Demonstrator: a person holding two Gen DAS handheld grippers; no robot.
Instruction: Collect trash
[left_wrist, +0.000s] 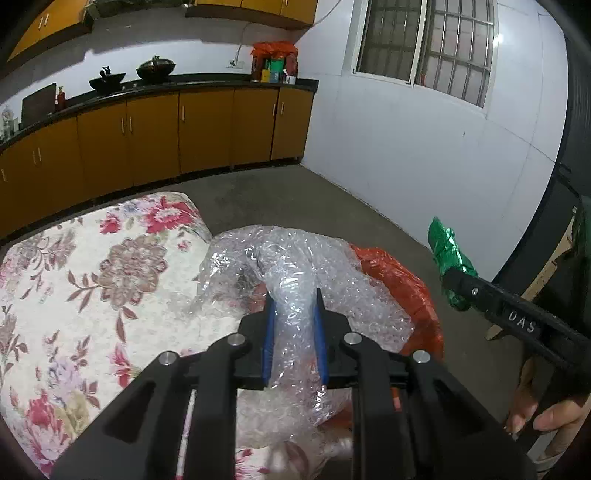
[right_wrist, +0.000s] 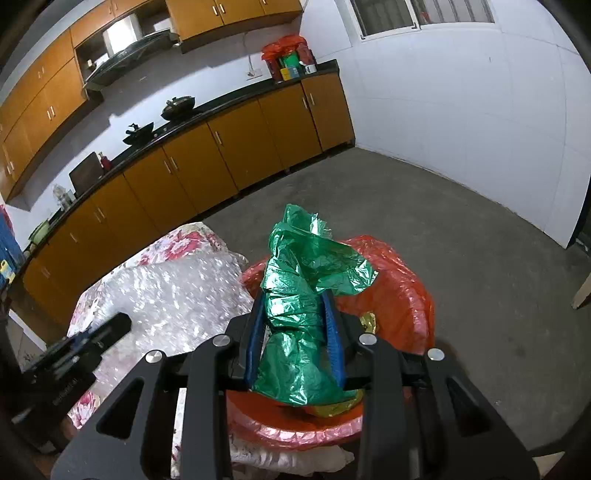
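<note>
- The left gripper (left_wrist: 294, 314) has its 2 blue-padded fingers (left_wrist: 268, 332) drawn in narrow and clamped on a twisted neck of clear bubble wrap (left_wrist: 291, 266); the wrap bulges out beyond the fingertips and spreads to both sides
- The bubble wrap lies partly over a flower-printed cloth (left_wrist: 92, 288) that covers a low surface, and partly against a red plastic bag (left_wrist: 402, 284) just to its right
- The right gripper (right_wrist: 295, 306) holds a crumpled green plastic bag (right_wrist: 306, 295) between its 2 blue fingers (right_wrist: 334, 339); the fingers sit narrow with the green film squeezed between them, and loose ends of the bag stick up past the tips
- In the right wrist view the green plastic bag hangs directly above the red plastic bag (right_wrist: 399, 284), whose open mouth shows a scrap of yellow foil (right_wrist: 369, 321) inside; whether the green film touches the red one I cannot tell
- In the left wrist view the right gripper (left_wrist: 448, 275) comes in from the right edge with the green plastic bag (left_wrist: 447, 251) at its tip, above the grey concrete floor (left_wrist: 295, 199); a hand (left_wrist: 546, 406) grips its handle at the lower right
- Behind stand orange cabinets (left_wrist: 207, 129) under a dark counter with 2 black woks (left_wrist: 155, 68)
</note>
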